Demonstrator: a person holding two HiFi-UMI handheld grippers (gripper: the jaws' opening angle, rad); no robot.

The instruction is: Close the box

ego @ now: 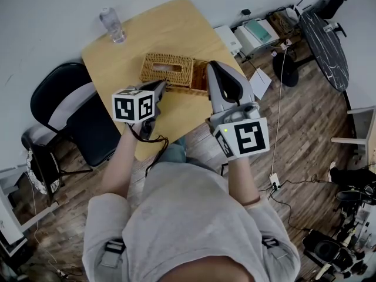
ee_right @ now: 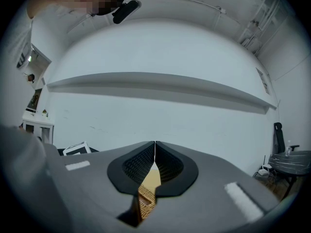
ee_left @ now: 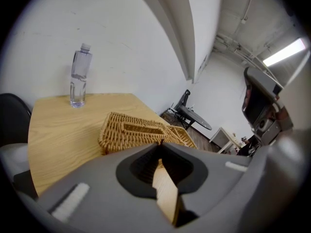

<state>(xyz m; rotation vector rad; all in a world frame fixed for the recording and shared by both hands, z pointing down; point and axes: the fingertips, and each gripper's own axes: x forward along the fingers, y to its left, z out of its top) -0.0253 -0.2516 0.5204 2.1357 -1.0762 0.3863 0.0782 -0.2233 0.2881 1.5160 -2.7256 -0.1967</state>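
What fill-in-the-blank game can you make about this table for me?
The wicker box sits on a ____ table.
The chair beside the table is coloured ____.
The left gripper and right gripper have their fingers ____.
Missing words: wooden; black; shut.

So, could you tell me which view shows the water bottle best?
The left gripper view: the water bottle stands whole, side-on. The head view shows it small, from above; the right gripper view lacks it.
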